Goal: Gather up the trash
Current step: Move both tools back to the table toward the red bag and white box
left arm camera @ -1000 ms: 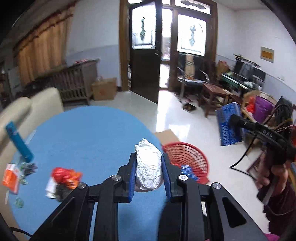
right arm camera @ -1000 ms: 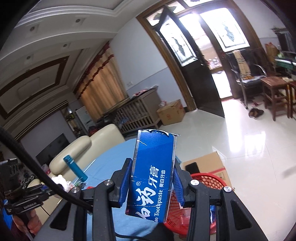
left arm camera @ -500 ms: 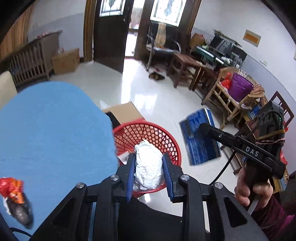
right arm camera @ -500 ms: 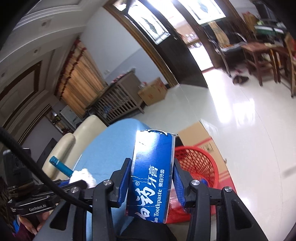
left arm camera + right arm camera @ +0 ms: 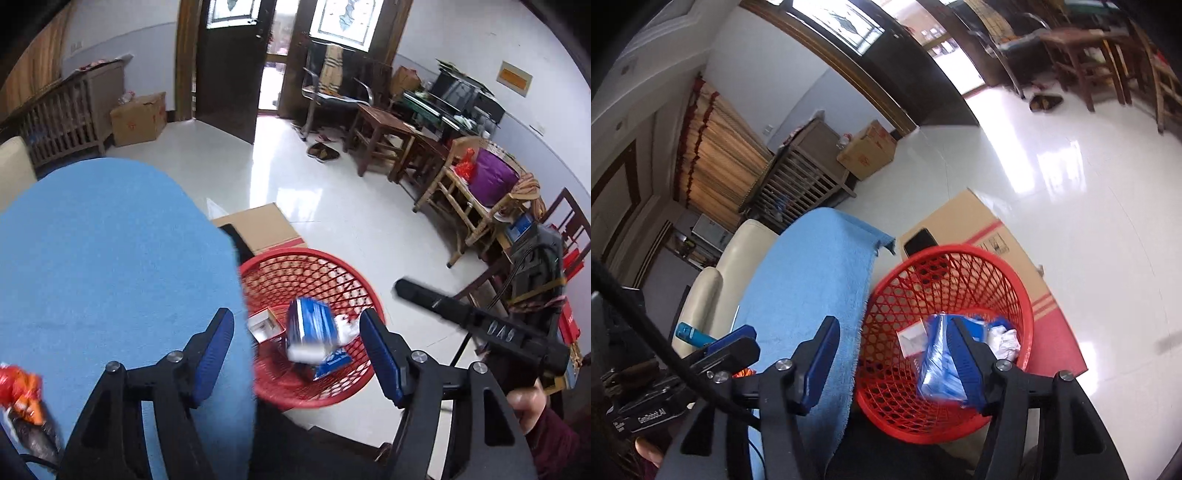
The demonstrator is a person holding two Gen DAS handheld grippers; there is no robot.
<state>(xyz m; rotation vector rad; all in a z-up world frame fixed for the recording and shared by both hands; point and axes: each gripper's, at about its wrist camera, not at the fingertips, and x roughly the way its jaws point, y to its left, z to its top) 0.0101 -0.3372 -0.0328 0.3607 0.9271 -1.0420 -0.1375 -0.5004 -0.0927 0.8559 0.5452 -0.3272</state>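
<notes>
- A blue-towelled surface stands over a glossy white tiled floor, with a red mesh basket beside its edge and a cardboard box behind
- Half a second ago both hand-held grippers clamped trash; now the left hand-held gripper and right hand-held gripper gape empty
- The blue toothpaste box, blurred, sits in the basket below them, beside crumpled white paper

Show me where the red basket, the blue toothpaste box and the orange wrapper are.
red basket (image 5: 1015,291), right wrist view, far mesh wall.
blue toothpaste box (image 5: 312,326), left wrist view, blurred blue side face.
orange wrapper (image 5: 20,389), left wrist view, crumpled middle, on the blue cloth.
</notes>
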